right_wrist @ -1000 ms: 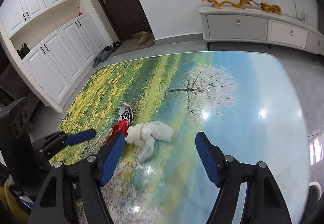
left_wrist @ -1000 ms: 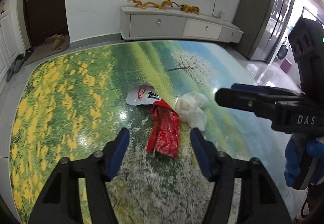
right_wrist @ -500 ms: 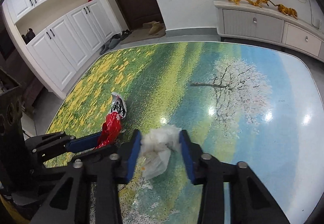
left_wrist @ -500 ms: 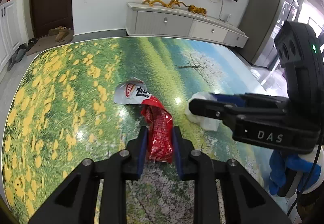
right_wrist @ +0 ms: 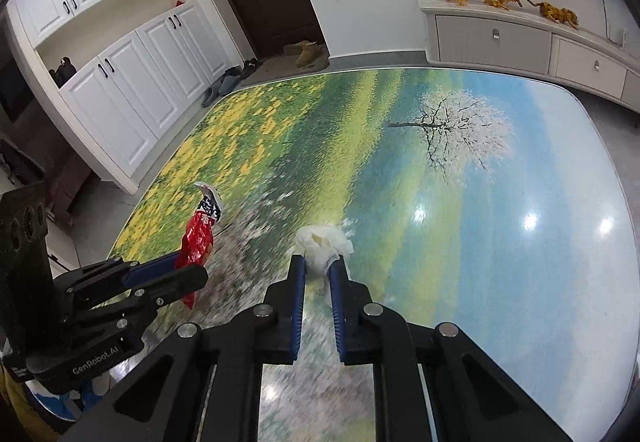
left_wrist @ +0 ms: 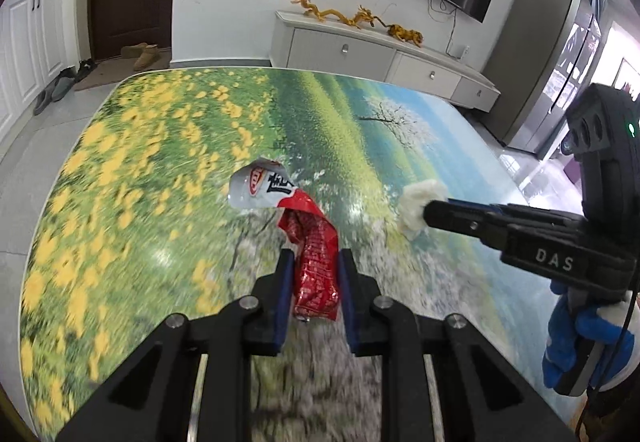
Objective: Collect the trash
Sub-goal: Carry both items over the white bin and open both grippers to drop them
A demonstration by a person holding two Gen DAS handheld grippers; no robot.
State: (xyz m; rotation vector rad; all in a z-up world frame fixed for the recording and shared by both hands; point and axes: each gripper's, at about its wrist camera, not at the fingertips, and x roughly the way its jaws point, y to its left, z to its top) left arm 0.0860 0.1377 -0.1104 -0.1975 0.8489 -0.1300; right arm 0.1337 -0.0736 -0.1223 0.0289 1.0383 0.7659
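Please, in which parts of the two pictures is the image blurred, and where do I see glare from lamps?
Left wrist view: the table print smears near the bottom and left, while the red wrapper in the left gripper stays sharp. Right wrist view: the same smear lies around the right gripper and its white tissue; bright lamp spots glare on the blue area, and straight furniture lines bend from fisheye distortion.

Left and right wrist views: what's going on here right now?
A person is collecting trash off the printed table with both grippers. The left gripper is shut on the red snack wrapper, and the right gripper is shut on the crumpled white tissue. Both pieces look lifted; no bin is visible.
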